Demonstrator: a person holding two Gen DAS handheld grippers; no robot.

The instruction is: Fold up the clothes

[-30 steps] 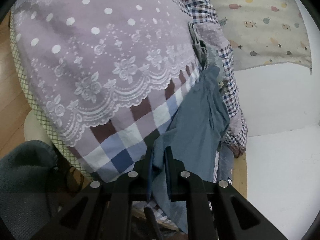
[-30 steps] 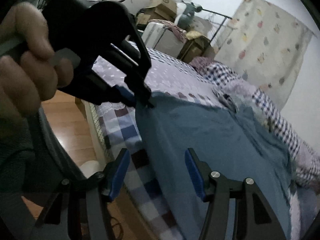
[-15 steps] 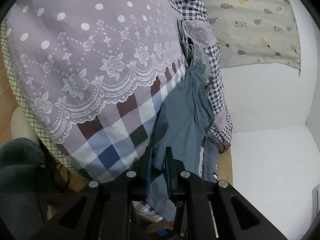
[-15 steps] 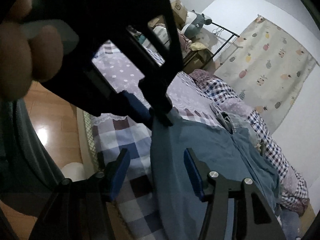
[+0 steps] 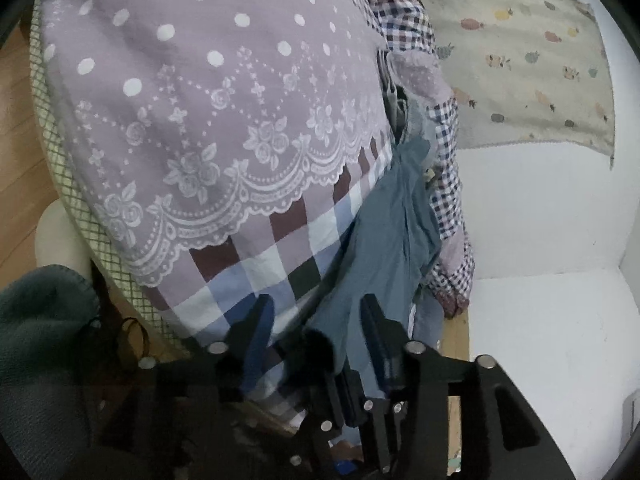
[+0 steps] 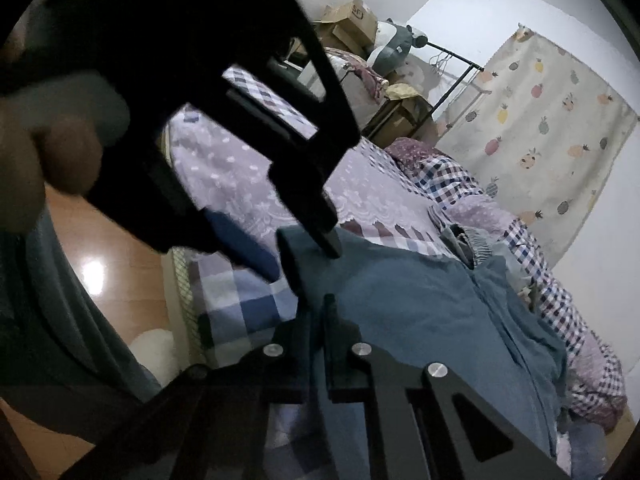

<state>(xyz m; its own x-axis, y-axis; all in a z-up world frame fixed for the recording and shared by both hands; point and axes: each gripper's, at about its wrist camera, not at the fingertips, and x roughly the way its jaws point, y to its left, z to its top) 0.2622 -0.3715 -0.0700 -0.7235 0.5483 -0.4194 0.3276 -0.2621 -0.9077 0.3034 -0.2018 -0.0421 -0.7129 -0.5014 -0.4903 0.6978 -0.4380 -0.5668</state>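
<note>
Right wrist: cardboard box [image 6: 352, 12] lettering (unreadable); jaws pinch blue garment [image 6: 420, 300].

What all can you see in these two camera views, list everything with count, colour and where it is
garment: one, blue-grey, spread on the bed's near corner
bedspread: one, lilac with white dots and lace, checked border, covering the bed
quilt: one, navy and white check, bunched along the bed's far side
curtain: one, cream with fruit print, on the far wall
boxes: several, brown cardboard, stacked past the bed
rack: one, black metal, beside the boxes
floor: wood, orange-brown, beside the bed
left gripper: black, jaws opening, garment edge between them
right gripper: black, shut on the garment
hand: one, holding the left gripper
</note>
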